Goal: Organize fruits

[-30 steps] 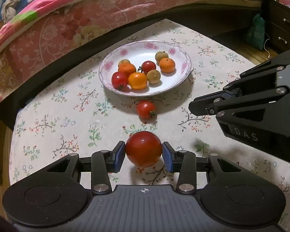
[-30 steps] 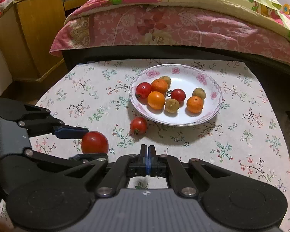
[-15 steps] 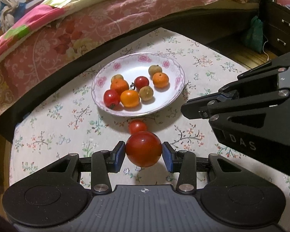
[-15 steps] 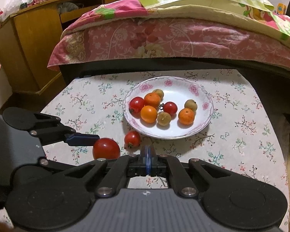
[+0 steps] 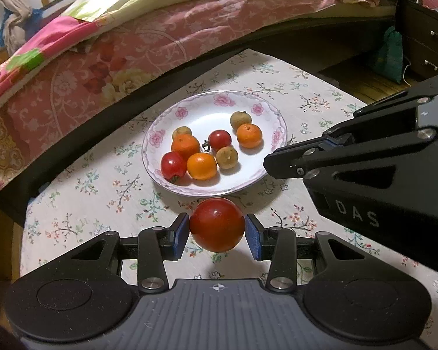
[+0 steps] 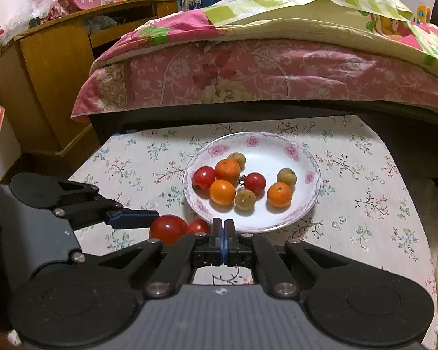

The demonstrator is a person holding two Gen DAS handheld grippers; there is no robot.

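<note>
My left gripper [image 5: 217,234] is shut on a large red tomato [image 5: 216,218], held above the table just short of the plate. The white flowered plate [image 5: 207,115] holds several small fruits: red tomatoes, oranges and brownish-green ones. In the right wrist view the held tomato [image 6: 168,229] shows beside the left gripper's finger [image 6: 131,218]. A smaller red tomato [image 6: 200,226] lies on the cloth just before the plate [image 6: 265,156]. The held tomato hides it in the left wrist view. My right gripper [image 6: 224,224] is shut and holds nothing. It hovers right of the plate [image 5: 270,166].
A floral cloth [image 6: 365,204] covers the small table. A bed with a pink quilt [image 6: 248,73] runs along the far edge. A wooden desk [image 6: 43,67] stands at the left. Dark drawers [image 5: 426,43] and a green bag [image 5: 387,55] are at the right.
Both grippers have moved forward toward the plate and risen slightly. The held tomato now covers the small tomato on the cloth in the left wrist view. The jaws of both have not moved.
</note>
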